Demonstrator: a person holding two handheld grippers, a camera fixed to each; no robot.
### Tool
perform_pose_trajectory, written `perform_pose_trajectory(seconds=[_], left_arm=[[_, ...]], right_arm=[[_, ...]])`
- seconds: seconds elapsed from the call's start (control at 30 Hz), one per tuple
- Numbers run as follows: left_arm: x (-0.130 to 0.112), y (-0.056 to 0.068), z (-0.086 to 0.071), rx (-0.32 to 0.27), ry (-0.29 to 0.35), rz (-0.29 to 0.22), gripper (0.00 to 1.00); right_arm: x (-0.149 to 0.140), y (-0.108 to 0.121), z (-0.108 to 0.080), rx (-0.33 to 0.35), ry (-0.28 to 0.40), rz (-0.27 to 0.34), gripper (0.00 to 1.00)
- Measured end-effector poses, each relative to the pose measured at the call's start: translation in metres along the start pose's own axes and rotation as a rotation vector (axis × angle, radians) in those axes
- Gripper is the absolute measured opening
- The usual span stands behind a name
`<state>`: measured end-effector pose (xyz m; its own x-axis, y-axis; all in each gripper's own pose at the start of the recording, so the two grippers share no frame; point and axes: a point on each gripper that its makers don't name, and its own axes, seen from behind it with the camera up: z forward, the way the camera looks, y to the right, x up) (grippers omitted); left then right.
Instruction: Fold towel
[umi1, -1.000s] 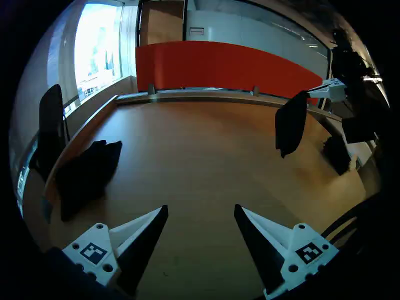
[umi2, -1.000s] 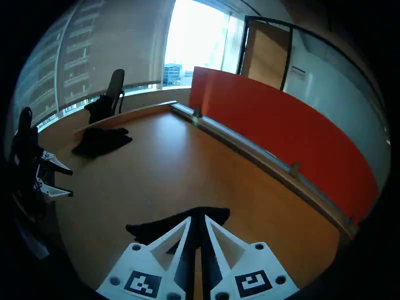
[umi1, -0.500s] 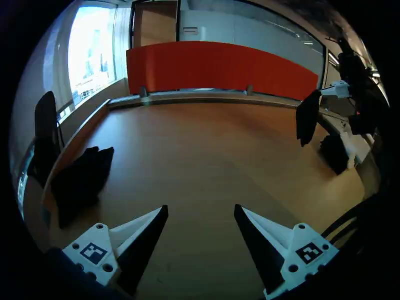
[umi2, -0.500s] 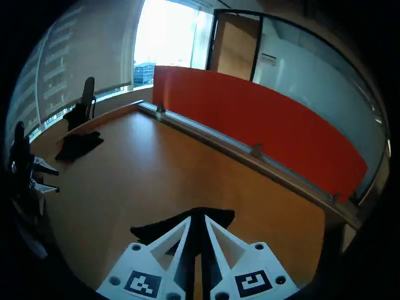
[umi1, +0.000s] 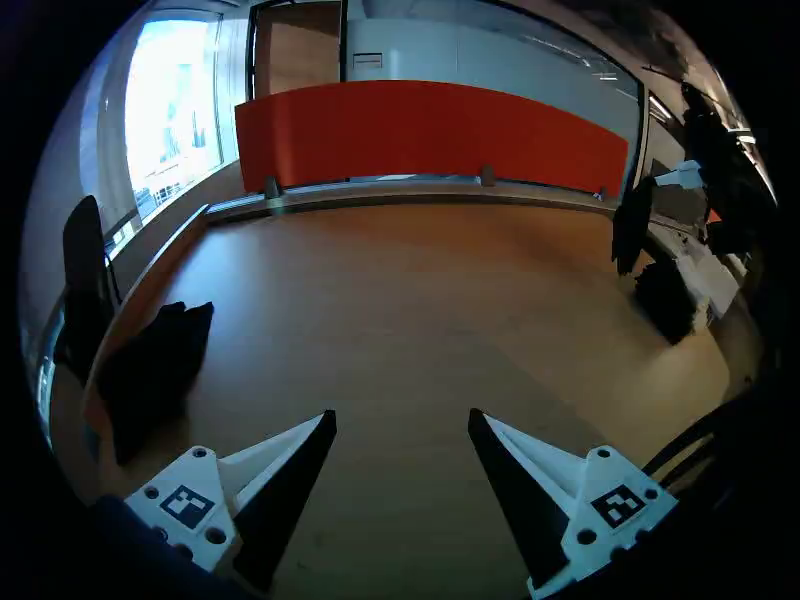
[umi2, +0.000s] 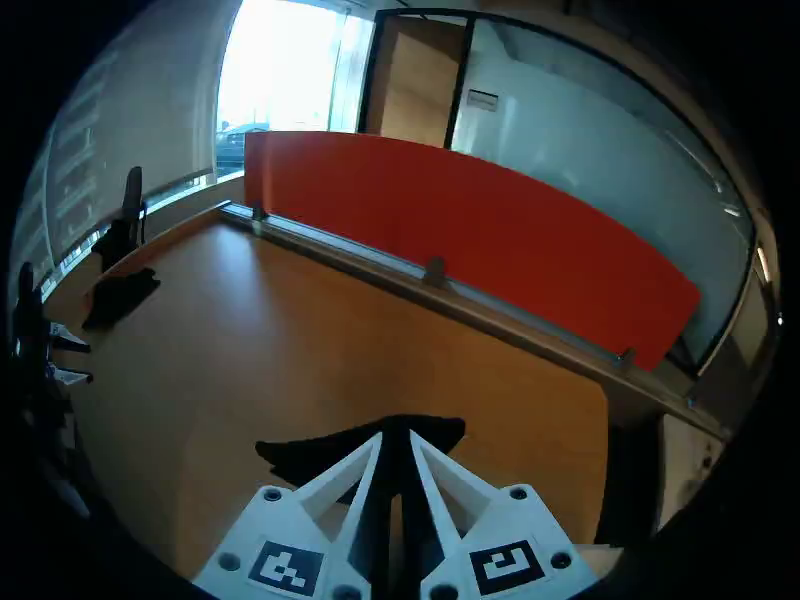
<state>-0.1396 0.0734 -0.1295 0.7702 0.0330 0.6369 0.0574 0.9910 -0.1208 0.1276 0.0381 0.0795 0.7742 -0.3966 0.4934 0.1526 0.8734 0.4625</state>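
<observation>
**Right gripper holds a dark towel over the table; left gripper hangs open**

In the right gripper view, the right gripper (umi2: 398, 440) has its two white fingers pressed close together. They are clenched on an edge of the dark towel (umi2: 300, 458), and the cloth spreads to both sides of the fingertips above the wooden table (umi2: 300, 340). In the left gripper view, the same towel (umi1: 631, 225) hangs limp from that gripper at the far right and appears to be clear of the tabletop. It seems to be pinched by one edge so that its own weight pulls it straight, ready to be laid flat for folding.

The left gripper (umi1: 400, 415) is released, with its fingers spread wide and nothing between them. It sits low over the near part of the table, well apart from the towel. It looks free to take a second corner, which a fold would probably need.

A heap of dark cloth (umi1: 150, 365) lies at the left edge of the table, near a dark chair (umi1: 82, 265). An orange partition (umi1: 430, 125) runs along the far edge, and a bright window (umi1: 170, 120) lies beyond the left side. The middle of the table is bare wood, which leaves room to spread the towel.

No basket or bin can be made out. A dark lump (umi1: 665, 300) by the right edge, below the hanging towel, is too dim to tell whether it is a bag or more cloth.
</observation>
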Motion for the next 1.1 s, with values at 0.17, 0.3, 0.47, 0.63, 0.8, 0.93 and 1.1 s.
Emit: perform_pose_trajectory(seconds=[0.17,0.3,0.47,0.63,0.8,0.93,1.1], left_arm=[[0.002,0.006,0.002,-0.002,-0.003,0.011,0.98],[0.004,0.011,0.003,-0.005,-0.004,0.017,0.98],[0.006,0.016,0.003,-0.007,-0.006,0.027,0.98],[0.009,0.021,0.003,-0.012,-0.006,0.037,0.98],[0.012,0.025,0.004,-0.018,-0.005,0.043,0.99],[0.016,0.03,0.004,-0.025,-0.003,0.053,0.98],[0.019,0.037,0.005,-0.036,-0.002,0.067,0.98]], right_arm=[[-0.008,0.026,-0.007,-0.032,-0.009,0.023,0.04],[-0.014,0.045,-0.013,-0.056,-0.012,0.042,0.04],[-0.023,0.062,-0.019,-0.074,-0.021,0.061,0.04],[-0.033,0.074,-0.026,-0.091,-0.029,0.078,0.04],[-0.046,0.084,-0.037,-0.11,-0.034,0.102,0.04],[-0.062,0.091,-0.047,-0.126,-0.045,0.121,0.04],[-0.09,0.098,-0.063,-0.15,-0.066,0.147,0.04]])
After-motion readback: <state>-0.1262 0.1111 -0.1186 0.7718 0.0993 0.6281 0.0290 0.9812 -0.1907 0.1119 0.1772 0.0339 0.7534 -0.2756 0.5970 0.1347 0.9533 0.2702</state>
